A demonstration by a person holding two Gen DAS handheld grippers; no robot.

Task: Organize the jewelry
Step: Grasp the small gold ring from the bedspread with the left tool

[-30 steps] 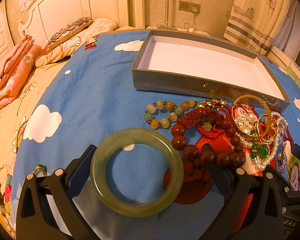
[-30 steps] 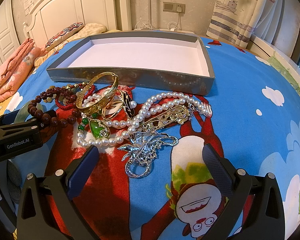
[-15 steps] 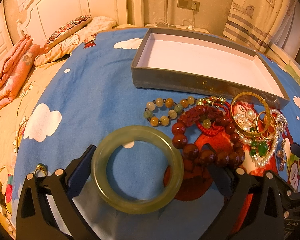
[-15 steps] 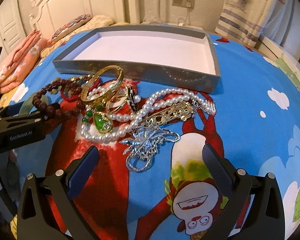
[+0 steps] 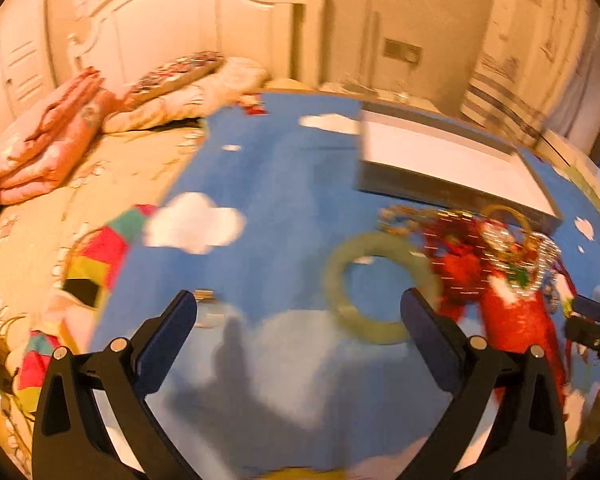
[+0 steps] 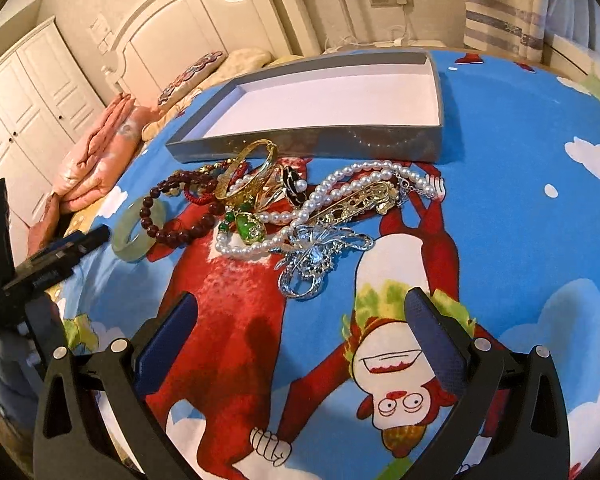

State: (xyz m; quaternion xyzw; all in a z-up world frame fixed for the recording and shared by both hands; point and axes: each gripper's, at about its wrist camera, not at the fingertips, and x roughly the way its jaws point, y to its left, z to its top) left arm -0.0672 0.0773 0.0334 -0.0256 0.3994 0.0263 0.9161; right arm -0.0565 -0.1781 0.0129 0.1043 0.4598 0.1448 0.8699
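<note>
White headboard (image 6: 204, 36) and wardrobe doors (image 6: 28, 92) stand behind a bed spread with a blue cartoon blanket (image 6: 520, 220), on which all the jewelry lies.

Both pairs of tongs are released, with nothing between their fingers. The left tongs (image 5: 298, 322) hover over bare blanket; that view is smeared by motion blur. The pale green jade bangle (image 5: 380, 286) lies flat ahead and to the right of them, its near edge just beside the right fingertip, though whether it touches cannot be told. Beyond the bangle and further right is the tangled pile, and past that the grey tray (image 5: 440, 190) with its white floor.

The right tongs (image 6: 300, 312) hang over the red cartoon figure. Directly ahead, near the fingertips, lies a silver brooch (image 6: 320, 258). Beyond it a pearl necklace (image 6: 340, 188) loops around a green pendant (image 6: 248, 230), a gold filigree piece (image 6: 360, 200) and a gold bangle (image 6: 248, 174), which leans up against the tray's (image 6: 300, 144) near wall. Left of those, a string of dark red beads (image 6: 172, 216) drapes over the jade bangle (image 6: 134, 234), which lies far ahead-left of the right tongs, just beside the left tongs' (image 6: 88, 240) tip entering from the left edge.
</note>
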